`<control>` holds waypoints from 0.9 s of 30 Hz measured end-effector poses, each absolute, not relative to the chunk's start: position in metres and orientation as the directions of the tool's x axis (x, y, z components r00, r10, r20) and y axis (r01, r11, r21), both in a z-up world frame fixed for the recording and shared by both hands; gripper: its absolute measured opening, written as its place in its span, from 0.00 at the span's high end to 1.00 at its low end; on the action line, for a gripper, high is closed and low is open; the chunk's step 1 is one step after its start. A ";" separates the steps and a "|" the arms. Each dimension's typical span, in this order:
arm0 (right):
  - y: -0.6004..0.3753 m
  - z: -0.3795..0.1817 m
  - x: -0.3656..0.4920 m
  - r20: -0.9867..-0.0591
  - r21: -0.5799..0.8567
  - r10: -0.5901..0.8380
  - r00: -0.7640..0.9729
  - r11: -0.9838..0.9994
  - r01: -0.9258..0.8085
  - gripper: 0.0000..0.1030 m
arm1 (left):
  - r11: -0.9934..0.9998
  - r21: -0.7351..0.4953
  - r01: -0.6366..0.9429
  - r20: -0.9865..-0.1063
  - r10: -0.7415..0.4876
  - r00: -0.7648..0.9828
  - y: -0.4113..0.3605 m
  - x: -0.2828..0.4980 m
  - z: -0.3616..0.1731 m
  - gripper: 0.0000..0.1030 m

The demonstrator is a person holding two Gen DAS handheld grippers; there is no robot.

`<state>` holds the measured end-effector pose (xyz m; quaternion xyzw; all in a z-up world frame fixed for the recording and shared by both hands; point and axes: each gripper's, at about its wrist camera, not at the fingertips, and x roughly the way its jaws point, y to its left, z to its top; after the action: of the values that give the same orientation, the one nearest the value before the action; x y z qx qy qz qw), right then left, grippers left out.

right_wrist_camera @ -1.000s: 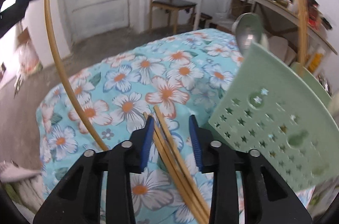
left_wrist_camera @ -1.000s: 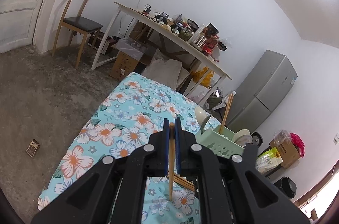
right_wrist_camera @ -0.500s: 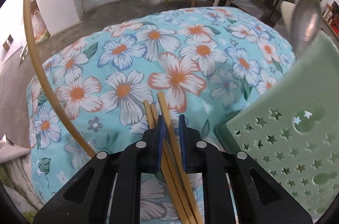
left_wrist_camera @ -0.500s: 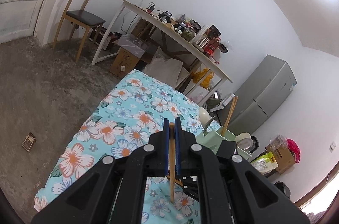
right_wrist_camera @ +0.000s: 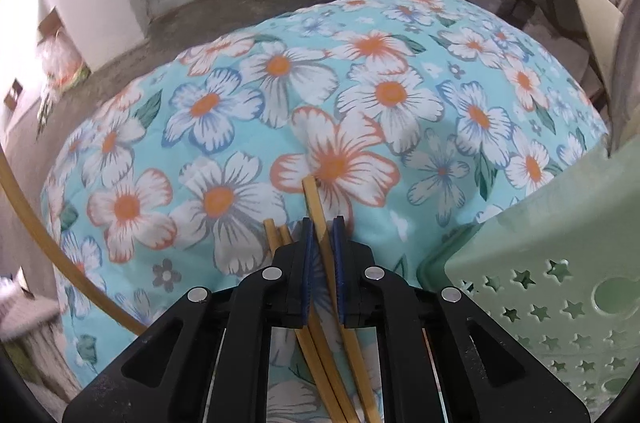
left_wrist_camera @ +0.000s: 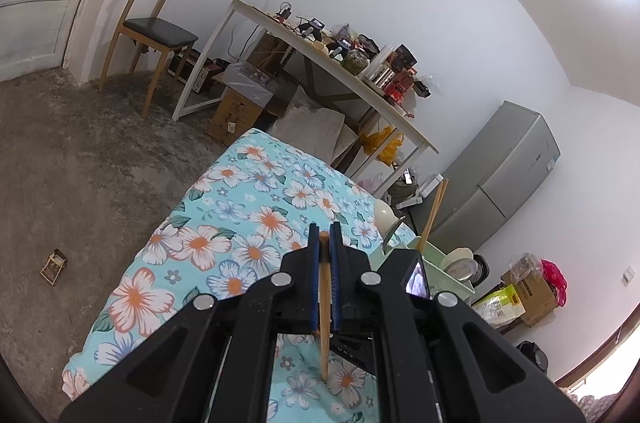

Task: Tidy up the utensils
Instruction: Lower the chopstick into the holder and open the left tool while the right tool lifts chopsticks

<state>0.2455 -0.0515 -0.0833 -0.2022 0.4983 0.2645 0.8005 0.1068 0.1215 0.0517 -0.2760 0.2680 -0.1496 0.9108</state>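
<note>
A table under a floral cloth (right_wrist_camera: 248,95) fills both views; a chair (left_wrist_camera: 154,35), a cluttered desk (left_wrist_camera: 320,63) and a fridge (left_wrist_camera: 508,179) stand behind it. At the cloth's right edge stands the green caddy (right_wrist_camera: 560,283), its star-punched wall close to the right gripper; in the left view it already holds upright chopsticks (left_wrist_camera: 434,211) and a spoon (left_wrist_camera: 390,235).

Left gripper (left_wrist_camera: 325,275): jaws fully closed on one chopstick (left_wrist_camera: 324,323), which runs upright between the pads with its lower tip just above the cloth. This hand has stayed in place over the last second, and its grip is unchanged.

Right gripper (right_wrist_camera: 322,263): a second ago its jaws stood well apart above the loose bundle (right_wrist_camera: 320,363) of chopsticks on the cloth. It has since dropped toward the cloth, and the jaws are closing, now nearly shut, with one stick (right_wrist_camera: 316,211) of the bundle between the pads. Two neighbouring sticks (right_wrist_camera: 278,235) lie just outside the left pad, touching or nearly touching the gripped one. The curved line at the far left of the right view is the left hand's chopstick (right_wrist_camera: 24,207), bent by the lens.

Reading: the right hand has moved from approach to pickup. One stick is probably isolated; whether a neighbour is caught too cannot be told. The likely next step is a lift toward the caddy, where dragging the others is the risk.
</note>
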 end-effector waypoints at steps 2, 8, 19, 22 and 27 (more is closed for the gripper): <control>-0.055 -0.076 0.244 -0.892 -0.061 0.232 0.388 0.789 -0.612 0.93 | 0.806 -0.577 0.129 -0.406 -0.420 0.812 0.120 0.106 0.053 0.96; -0.077 -0.028 0.230 -0.824 -0.046 0.284 0.490 0.829 -0.558 0.95 | 0.817 -0.556 0.151 -0.399 -0.422 0.814 0.107 0.105 0.059 0.96; -0.164 0.076 0.157 -0.581 0.081 0.342 0.739 0.927 -0.366 0.96 | 0.844 -0.482 0.234 -0.370 -0.438 0.819 0.082 0.099 0.083 0.96; -0.183 0.091 0.138 -0.528 0.125 0.341 0.778 0.937 -0.326 0.96 | 0.840 -0.464 0.281 -0.348 -0.465 0.814 0.072 0.099 0.097 0.96; -0.211 0.100 0.117 -0.462 0.196 0.328 0.824 0.944 -0.266 0.96 | 0.827 -0.424 0.370 -0.296 -0.513 0.806 0.053 0.102 0.129 0.96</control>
<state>0.1169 -0.2108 0.0998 0.0613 0.2526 0.1557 0.9530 0.1022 0.0528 0.1290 -0.1754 0.2031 -0.2362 0.9339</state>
